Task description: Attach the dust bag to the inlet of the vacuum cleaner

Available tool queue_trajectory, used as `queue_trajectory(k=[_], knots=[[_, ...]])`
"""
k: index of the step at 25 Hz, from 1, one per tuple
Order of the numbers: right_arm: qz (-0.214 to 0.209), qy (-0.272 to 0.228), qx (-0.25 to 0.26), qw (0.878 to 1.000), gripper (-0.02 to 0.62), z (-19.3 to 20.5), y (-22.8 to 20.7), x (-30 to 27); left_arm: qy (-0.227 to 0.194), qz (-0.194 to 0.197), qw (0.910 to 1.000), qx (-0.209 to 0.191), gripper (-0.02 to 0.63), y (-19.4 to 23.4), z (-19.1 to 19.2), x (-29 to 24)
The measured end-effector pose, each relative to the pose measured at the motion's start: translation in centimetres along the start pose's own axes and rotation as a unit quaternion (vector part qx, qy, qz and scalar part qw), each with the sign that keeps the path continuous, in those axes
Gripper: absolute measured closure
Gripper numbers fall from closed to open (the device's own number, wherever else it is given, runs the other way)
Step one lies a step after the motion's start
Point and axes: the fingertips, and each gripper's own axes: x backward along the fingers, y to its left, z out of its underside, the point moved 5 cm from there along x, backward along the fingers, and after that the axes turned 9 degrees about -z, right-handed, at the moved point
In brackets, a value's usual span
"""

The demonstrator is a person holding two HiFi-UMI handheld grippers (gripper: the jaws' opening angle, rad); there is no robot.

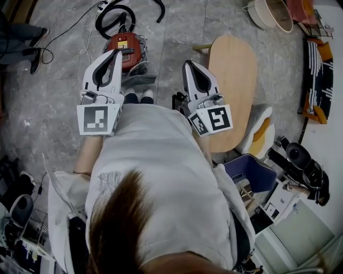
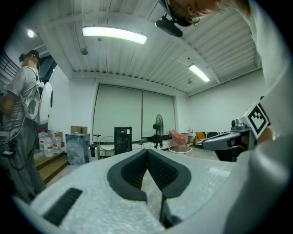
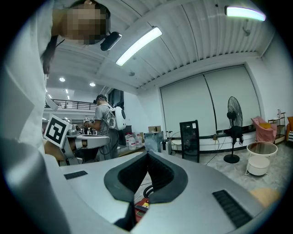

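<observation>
- Vacuum cleaner (image 1: 125, 47): red, on floor at 12 o'clock from person's shoes (image 1: 139, 97); black hose (image 1: 110, 16) coiled beyond.
- Grey part (image 1: 140, 79): touches vacuum's near end. Dust bag or housing, cannot tell. Inlet not visible.
- Left gripper (image 1: 116, 53): jaws closed together, nothing held, high over floor.
- Right gripper (image 1: 189, 64): jaws closed, nothing held, at 3 o'clock of left gripper.
- Step: unsettled. Scene fits bag awaiting fitting or bag already seated.
- Next move: needs clear sight of bag and inlet.
</observation>
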Motion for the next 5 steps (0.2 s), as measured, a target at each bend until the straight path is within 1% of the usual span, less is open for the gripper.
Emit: queue_trajectory(k=[5], knots=[[-0.005, 0.006, -0.002, 1.000, 0.595, 0.69, -1.14, 0.19, 0.004, -0.010, 0.9999, -0.003, 0.589, -0.42, 0.48, -0.57]])
